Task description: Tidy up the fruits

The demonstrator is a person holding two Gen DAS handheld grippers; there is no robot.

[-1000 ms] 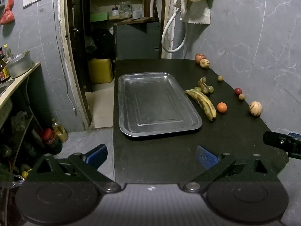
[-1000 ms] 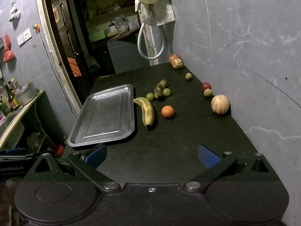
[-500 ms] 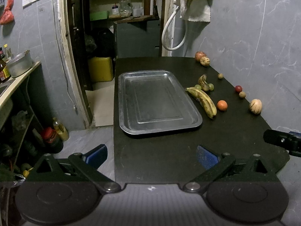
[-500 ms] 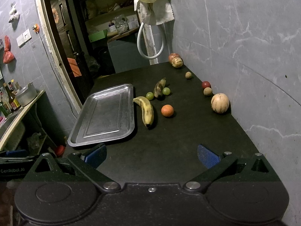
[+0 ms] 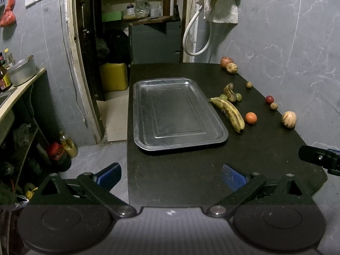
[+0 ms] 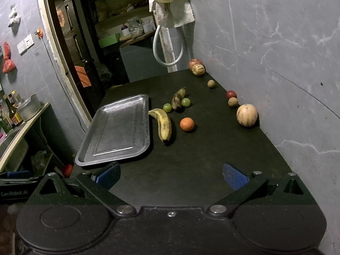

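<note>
An empty metal tray (image 5: pixel 178 114) (image 6: pixel 119 129) lies on the black table. To its right lie a yellow banana (image 5: pixel 229 113) (image 6: pixel 162 124), an orange (image 5: pixel 251 118) (image 6: pixel 187 124), a darker small banana (image 5: pixel 230 92) (image 6: pixel 178 101) between two green grapes, a striped melon (image 5: pixel 288 119) (image 6: pixel 247 114), and small red and brown fruits by the wall. My left gripper (image 5: pixel 171 175) is open and empty over the table's near edge. My right gripper (image 6: pixel 171 175) is open and empty, near the front right; part of it shows in the left wrist view (image 5: pixel 318 159).
A grey wall (image 6: pixel 276 63) runs along the table's right side. A red apple and another striped fruit (image 6: pixel 197 68) sit at the far corner. An open doorway and a side counter with a pot (image 5: pixel 21 74) are to the left, with bottles on the floor.
Both grippers have drifted back slightly, so the tray and fruit look a little farther away. Nothing on the table has moved.
</note>
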